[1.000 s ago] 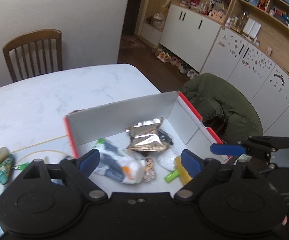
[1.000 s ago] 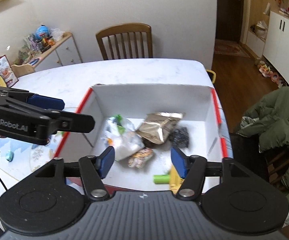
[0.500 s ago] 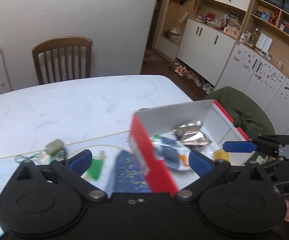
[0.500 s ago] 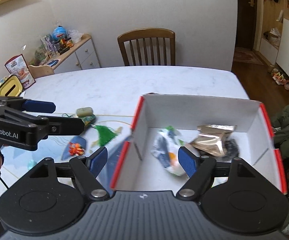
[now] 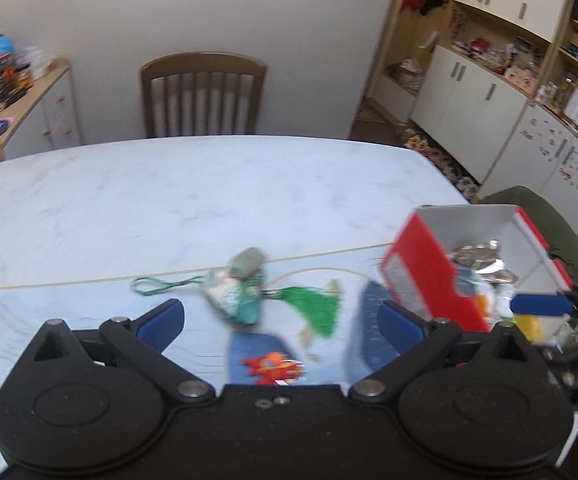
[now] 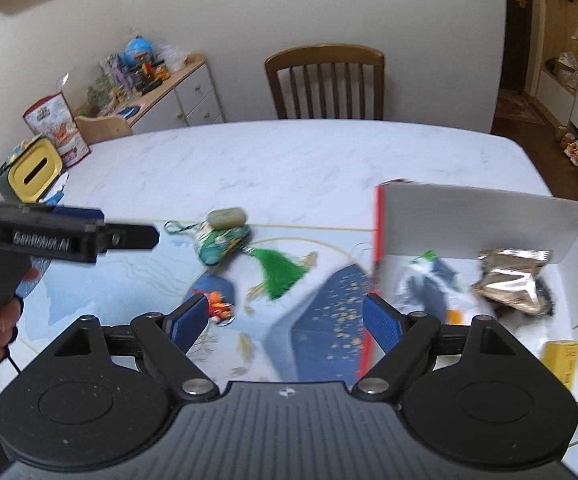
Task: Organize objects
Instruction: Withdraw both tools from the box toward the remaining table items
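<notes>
A green embroidered sachet [image 5: 237,300] [image 6: 219,242] with a green tassel [image 5: 313,304] [image 6: 279,268] lies on the table mat. A small grey-green oval case [image 5: 247,262] [image 6: 227,218] rests against its far end. A red toy [image 5: 273,366] [image 6: 217,304] lies nearer me. The red-and-white box [image 5: 425,276] [image 6: 481,216] stands to the right, holding a silver packet [image 6: 509,276], a white-blue packet [image 6: 429,280] and a yellow carton [image 6: 561,360]. My left gripper [image 5: 281,320] is open above the toy, short of the sachet. My right gripper [image 6: 287,318] is open above the mat, left of the box.
A wooden chair [image 5: 203,92] [image 6: 325,80] stands at the table's far side. A yellow-lidded container [image 6: 33,168] sits at the table's left edge. A sideboard [image 6: 177,92] carries toys. A green coat [image 5: 569,232] hangs right of the box. White marble tabletop [image 6: 289,160] stretches beyond the sachet.
Both grippers have swung left, away from over the box toward the sachet and toy. The box now sits at the right of both views. Both stayed open.
</notes>
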A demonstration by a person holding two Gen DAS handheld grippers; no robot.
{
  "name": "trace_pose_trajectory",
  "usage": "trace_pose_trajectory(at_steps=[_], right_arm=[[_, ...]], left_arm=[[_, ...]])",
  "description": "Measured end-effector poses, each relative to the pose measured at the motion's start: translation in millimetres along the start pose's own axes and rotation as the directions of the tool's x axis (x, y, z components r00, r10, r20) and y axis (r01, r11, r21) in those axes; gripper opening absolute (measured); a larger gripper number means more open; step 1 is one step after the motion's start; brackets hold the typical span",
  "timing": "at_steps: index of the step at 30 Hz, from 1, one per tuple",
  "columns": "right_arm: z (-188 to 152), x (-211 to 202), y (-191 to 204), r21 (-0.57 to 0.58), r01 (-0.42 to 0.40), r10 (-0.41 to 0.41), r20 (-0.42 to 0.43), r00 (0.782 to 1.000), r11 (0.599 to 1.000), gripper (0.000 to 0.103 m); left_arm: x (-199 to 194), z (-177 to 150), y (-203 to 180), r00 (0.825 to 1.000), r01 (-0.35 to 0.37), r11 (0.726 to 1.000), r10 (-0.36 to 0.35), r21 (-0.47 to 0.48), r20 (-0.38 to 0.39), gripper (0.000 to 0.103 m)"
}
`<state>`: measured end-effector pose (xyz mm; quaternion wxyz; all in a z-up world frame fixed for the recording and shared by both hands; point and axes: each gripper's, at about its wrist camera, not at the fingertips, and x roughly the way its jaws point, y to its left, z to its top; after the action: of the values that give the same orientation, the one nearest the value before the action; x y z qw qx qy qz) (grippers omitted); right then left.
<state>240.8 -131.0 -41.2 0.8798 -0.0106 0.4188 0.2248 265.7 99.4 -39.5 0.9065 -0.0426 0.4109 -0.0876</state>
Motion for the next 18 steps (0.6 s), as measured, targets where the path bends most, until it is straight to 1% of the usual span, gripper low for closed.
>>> trace_pose_trajectory(at_steps=[4,8,12,15,18], right_arm=[[-2,20,19,-0.028,-0.006,0.005,-0.022,1.0,1.0,0.084],[-3,44,36,-0.067,-0.003,0.0,-0.043,0.999,0.998,0.084],[-4,64,51,-0.09,-0.003,-0.003,-0.065,0.998,0.996,0.084],[-6,79,60,-0.118,-0.004,-0.006,-0.081,0.997,0.993,0.084],[-8,95,67,-0.14,0.007,-0.021,-0.101,0.995,0.99,0.084]], left_arm=[[1,-3,25,1.0,-0.019,1.0,0.019,0.001,-0.006,0.102],[-1,-16,46,0.999,-0.031,0.999,0.031,0.011,-0.018,0.102],[2,-38,67,0.997,-0.044,0.999,0.043,-0.021,-0.057,0.102],[1,-56,78,0.995,-0.069,0.997,0.068,-0.018,-0.077,0.102],[2,-77,84,0.992,-0.078,0.997,0.077,-0.014,-0.104,0.102]])
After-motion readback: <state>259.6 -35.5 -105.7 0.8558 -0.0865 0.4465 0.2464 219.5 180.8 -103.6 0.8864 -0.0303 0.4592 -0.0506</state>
